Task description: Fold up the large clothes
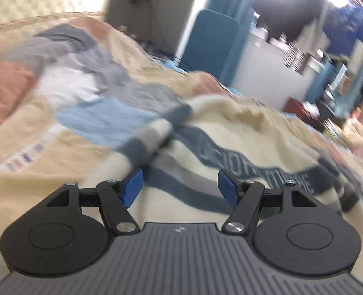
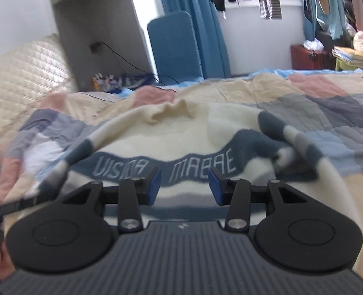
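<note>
Looking down, we see the sweater (image 2: 181, 132) lying on the bed (image 2: 329, 113), both striped sleeves already laid in over its front. Our left gripper (image 1: 180, 184) has its jaws wide apart and our right gripper (image 2: 184, 184) has them partly apart, and neither one holds anything. We think the next fold goes best if we each pinch a bottom corner, lift together and lay the hem up flat without bunching the sleeves.
</note>
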Demonstrator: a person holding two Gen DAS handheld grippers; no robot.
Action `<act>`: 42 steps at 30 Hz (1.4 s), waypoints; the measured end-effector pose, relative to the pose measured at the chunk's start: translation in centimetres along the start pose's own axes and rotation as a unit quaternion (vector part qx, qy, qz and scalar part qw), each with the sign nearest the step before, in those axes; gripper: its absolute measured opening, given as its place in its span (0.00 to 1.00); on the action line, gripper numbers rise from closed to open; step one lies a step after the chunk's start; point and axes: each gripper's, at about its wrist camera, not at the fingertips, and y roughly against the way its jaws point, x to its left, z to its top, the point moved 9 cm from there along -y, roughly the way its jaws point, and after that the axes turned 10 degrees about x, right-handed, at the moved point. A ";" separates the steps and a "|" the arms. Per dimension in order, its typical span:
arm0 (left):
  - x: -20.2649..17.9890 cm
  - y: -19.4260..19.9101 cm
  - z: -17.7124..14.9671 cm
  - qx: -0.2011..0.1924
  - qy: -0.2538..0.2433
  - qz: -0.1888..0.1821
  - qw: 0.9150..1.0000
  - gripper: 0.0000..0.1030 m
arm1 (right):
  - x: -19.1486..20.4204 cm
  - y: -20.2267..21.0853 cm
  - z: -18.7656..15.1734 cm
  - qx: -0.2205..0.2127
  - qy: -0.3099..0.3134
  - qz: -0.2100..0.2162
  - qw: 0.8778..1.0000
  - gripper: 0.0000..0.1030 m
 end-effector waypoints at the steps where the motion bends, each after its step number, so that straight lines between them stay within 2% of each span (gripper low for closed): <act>1: 0.6 0.6 0.2 -0.006 0.005 0.007 1.000 0.70 | 0.2 0.7 -0.6 0.001 -0.006 0.010 1.000 0.46; 3: 2.0 1.4 0.3 -0.009 0.016 0.031 0.999 0.70 | 0.4 1.6 -1.6 0.010 -0.005 0.027 1.000 0.46; 5: 3.4 1.5 0.3 0.002 0.026 0.057 0.998 0.70 | 0.3 2.1 -2.5 0.017 -0.002 0.022 1.000 0.46; 8: 5.9 0.5 -0.8 0.062 0.064 0.103 0.991 0.70 | -0.1 2.1 -3.2 0.022 0.007 -0.004 1.000 0.47; 10: 6.6 -0.3 -1.7 0.090 0.072 0.119 0.986 0.70 | -0.5 2.0 -3.7 0.021 0.004 -0.012 1.000 0.56; 12: 7.1 -1.7 -2.6 0.120 0.061 0.139 0.981 0.70 | -1.1 1.8 -3.9 0.023 -0.009 -0.008 1.000 0.72; 14: 7.7 -2.8 -3.1 0.137 0.051 0.171 0.974 0.70 | -2.1 1.6 -3.9 0.021 -0.027 -0.009 0.999 0.79; 15: 8.0 -3.3 -3.3 0.141 0.054 0.180 0.972 0.67 | -2.5 1.5 -3.9 0.022 -0.034 -0.010 0.999 0.80; 16: 8.4 -3.8 -3.4 0.146 0.061 0.181 0.971 0.55 | -2.8 1.3 -4.0 0.024 -0.040 -0.008 0.999 0.80; 17: 8.6 -4.5 -3.6 0.156 0.070 0.172 0.970 0.48 | -3.0 1.1 -4.1 0.026 -0.044 -0.006 0.999 0.80; 19: 8.5 -5.4 -4.0 0.172 0.084 0.149 0.970 0.21 | -3.4 0.7 -4.2 0.030 -0.052 -0.002 0.998 0.80; 20: 8.2 -5.6 -3.9 0.176 0.079 0.147 0.970 0.17 | -3.6 0.4 -4.1 0.031 -0.057 0.000 0.998 0.80; 21: 8.1 -5.7 -3.5 0.177 0.072 0.149 0.970 0.10 | -3.7 0.2 -4.1 0.031 -0.061 0.002 0.998 0.80; 23: 8.1 -5.2 -2.2 0.163 0.059 0.157 0.972 0.09 | -4.0 -0.4 -3.9 0.034 -0.070 0.004 0.997 0.80; 26: 9.9 -4.9 0.1 0.154 0.066 0.180 0.969 0.08 | -4.5 -0.9 -3.4 0.030 -0.088 0.007 0.996 0.80; 30: 12.7 -3.9 5.1 0.123 0.061 0.240 0.961 0.08 | -5.0 -1.8 -3.0 0.028 -0.091 -0.001 0.995 0.80; 33: 14.5 -3.5 9.8 0.075 0.048 0.296 0.951 0.08 | -5.0 -3.0 -2.7 0.026 -0.084 -0.013 0.996 0.80; 35: 15.5 -4.5 12.0 0.062 0.038 0.324 0.943 0.08 | -4.8 -3.9 -2.4 0.024 -0.073 -0.017 0.997 0.80; 39: 17.3 -9.3 12.0 0.095 0.050 0.330 0.938 0.08 | -5.0 -5.4 -1.1 0.008 -0.034 -0.032 0.999 0.79; 42: 18.9 -11.8 10.9 0.095 0.076 0.319 0.940 0.09 | -6.4 -6.4 0.0 0.003 -0.021 -0.066 0.998 0.79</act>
